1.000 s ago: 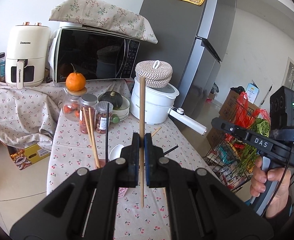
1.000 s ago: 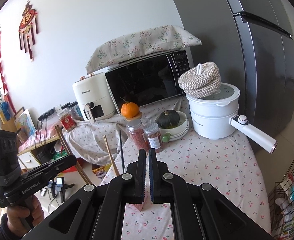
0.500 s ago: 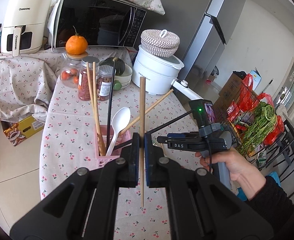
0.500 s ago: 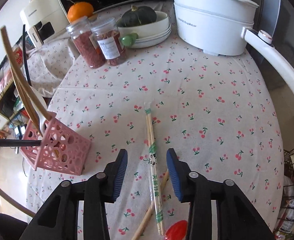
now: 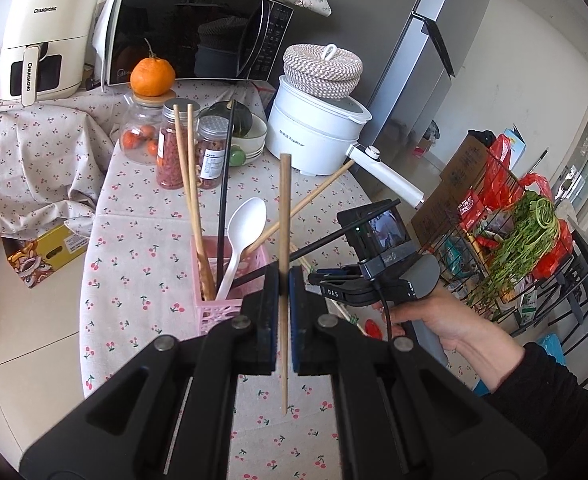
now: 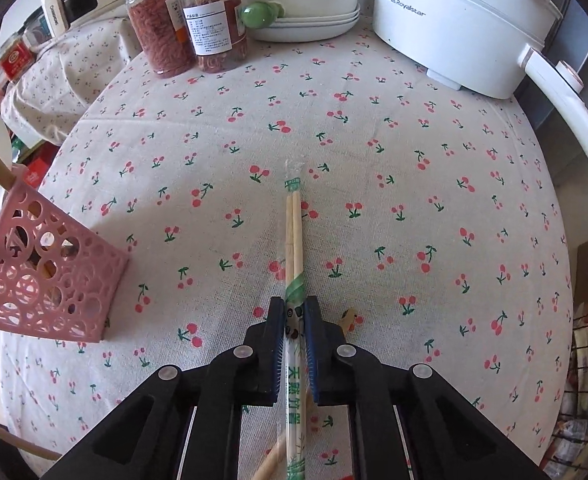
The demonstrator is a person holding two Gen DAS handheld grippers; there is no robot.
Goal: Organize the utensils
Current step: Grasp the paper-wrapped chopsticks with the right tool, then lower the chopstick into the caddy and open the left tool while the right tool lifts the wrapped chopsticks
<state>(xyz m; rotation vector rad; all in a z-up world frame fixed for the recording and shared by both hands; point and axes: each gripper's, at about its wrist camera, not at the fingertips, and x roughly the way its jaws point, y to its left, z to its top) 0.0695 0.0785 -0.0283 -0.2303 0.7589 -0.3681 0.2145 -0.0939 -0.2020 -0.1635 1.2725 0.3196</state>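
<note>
My left gripper (image 5: 284, 284) is shut on a bare wooden chopstick (image 5: 284, 200), held upright above the cherry-print tablecloth. Just beyond it stands a pink perforated basket (image 5: 214, 312) holding several chopsticks and a white spoon (image 5: 248, 216). In the right wrist view my right gripper (image 6: 294, 316) points steeply down at the table. Its jaws are closing and the pads press on a paper-wrapped pair of chopsticks (image 6: 294, 232) lying flat. A loose wooden chopstick (image 6: 347, 316) lies under the right finger. The pink basket (image 6: 46, 276) sits to the left.
Two jars (image 6: 182, 20), a stack of white bowls (image 6: 305, 20) with a squash and a white electric pot (image 6: 453, 20) line the table's far side. A microwave (image 5: 198, 28) and air fryer (image 5: 42, 36) stand behind. A wire rack with greens (image 5: 513, 240) is right of the table.
The right gripper dropped and tipped down to the table, opened, then closed around the wrapped chopsticks. The left gripper sank a little and tilted down, still holding its chopstick.
</note>
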